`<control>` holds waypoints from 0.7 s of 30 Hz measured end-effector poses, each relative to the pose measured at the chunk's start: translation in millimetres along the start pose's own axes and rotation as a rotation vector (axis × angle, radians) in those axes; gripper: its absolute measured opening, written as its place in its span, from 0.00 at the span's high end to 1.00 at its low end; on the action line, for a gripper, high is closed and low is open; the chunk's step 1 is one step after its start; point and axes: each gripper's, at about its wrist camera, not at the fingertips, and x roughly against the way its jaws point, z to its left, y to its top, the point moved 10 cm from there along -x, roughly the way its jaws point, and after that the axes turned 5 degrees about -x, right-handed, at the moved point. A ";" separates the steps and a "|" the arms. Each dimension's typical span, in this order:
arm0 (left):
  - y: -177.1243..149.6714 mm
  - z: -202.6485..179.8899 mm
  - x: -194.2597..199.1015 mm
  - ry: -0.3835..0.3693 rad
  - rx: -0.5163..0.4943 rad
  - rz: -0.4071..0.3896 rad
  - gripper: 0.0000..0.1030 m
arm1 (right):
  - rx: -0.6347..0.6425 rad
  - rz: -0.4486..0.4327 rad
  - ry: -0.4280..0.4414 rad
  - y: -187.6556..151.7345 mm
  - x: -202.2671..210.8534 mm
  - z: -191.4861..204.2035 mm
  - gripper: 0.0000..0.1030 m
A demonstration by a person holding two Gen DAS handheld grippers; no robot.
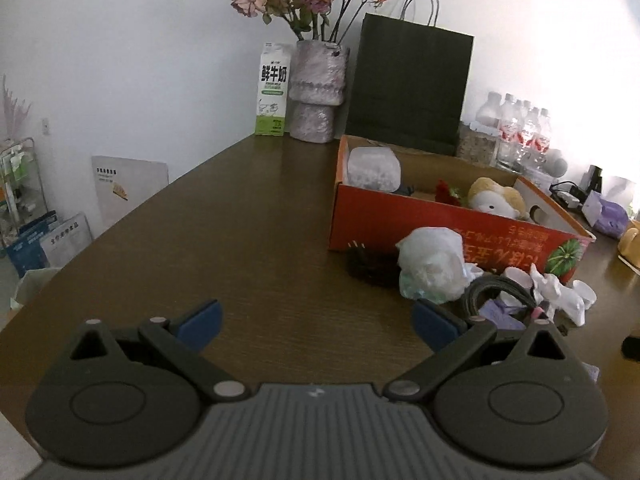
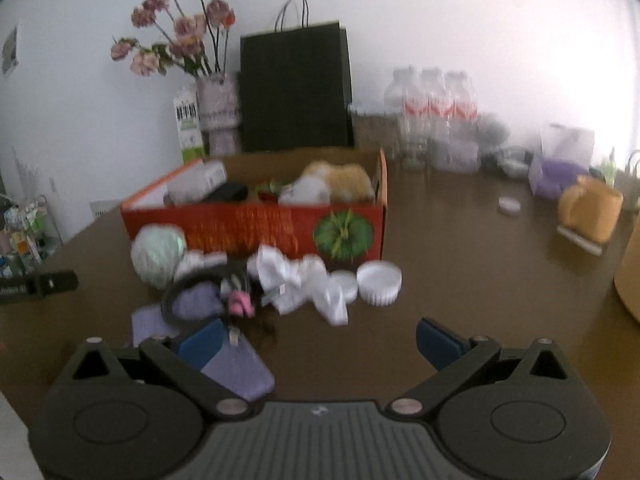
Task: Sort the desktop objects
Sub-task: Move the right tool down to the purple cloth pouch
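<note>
The left gripper (image 1: 316, 326) hangs open over bare table (image 1: 240, 240). At right, an orange box (image 1: 420, 216) holds a plush toy (image 1: 496, 198); a white bag (image 1: 434, 264) lies before it.

On the table (image 1: 240, 220) stands one red cardboard box (image 2: 256, 224), one black paper bag (image 1: 408, 84), one milk carton (image 1: 273, 88) and one vase (image 1: 316, 88) of roses. Far right is a group of water bottles (image 2: 432, 100); three show in front. Near the box lie two white round lids (image 2: 366, 280).

Brown table (image 1: 248, 216): red box (image 1: 440, 224), vase (image 1: 318, 92), black bag (image 1: 408, 88).
</note>
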 end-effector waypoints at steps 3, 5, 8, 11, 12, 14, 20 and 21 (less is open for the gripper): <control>0.0 -3.3 2.8 -0.002 -0.017 0.000 0.00 | 0.000 0.019 0.008 -7.4 -1.5 3.9 0.00; -0.1 -6.4 3.1 0.002 -0.035 0.000 0.00 | 0.011 0.018 0.026 -7.9 -2.2 11.3 0.00; -2.3 -9.5 1.6 -0.002 -0.050 0.008 0.00 | 0.033 0.028 0.047 -10.0 -6.0 22.0 0.00; -5.3 -9.5 0.3 0.000 -0.057 0.022 0.00 | 0.042 0.041 0.053 -12.6 -10.3 27.6 0.00; -5.9 -9.2 0.0 0.001 -0.057 0.023 0.00 | 0.045 0.043 0.053 -13.0 -11.5 28.9 0.00; -5.6 -10.1 -1.1 -0.004 -0.060 0.025 0.00 | 0.050 0.049 0.054 -13.7 -13.3 31.4 0.00; -7.3 -10.1 -3.5 -0.006 -0.059 0.040 0.00 | 0.091 0.081 0.095 -18.0 -23.7 50.0 0.00; -8.2 -8.8 -2.7 -0.004 -0.058 0.041 0.00 | 0.102 0.090 0.111 -19.6 -25.7 55.8 0.00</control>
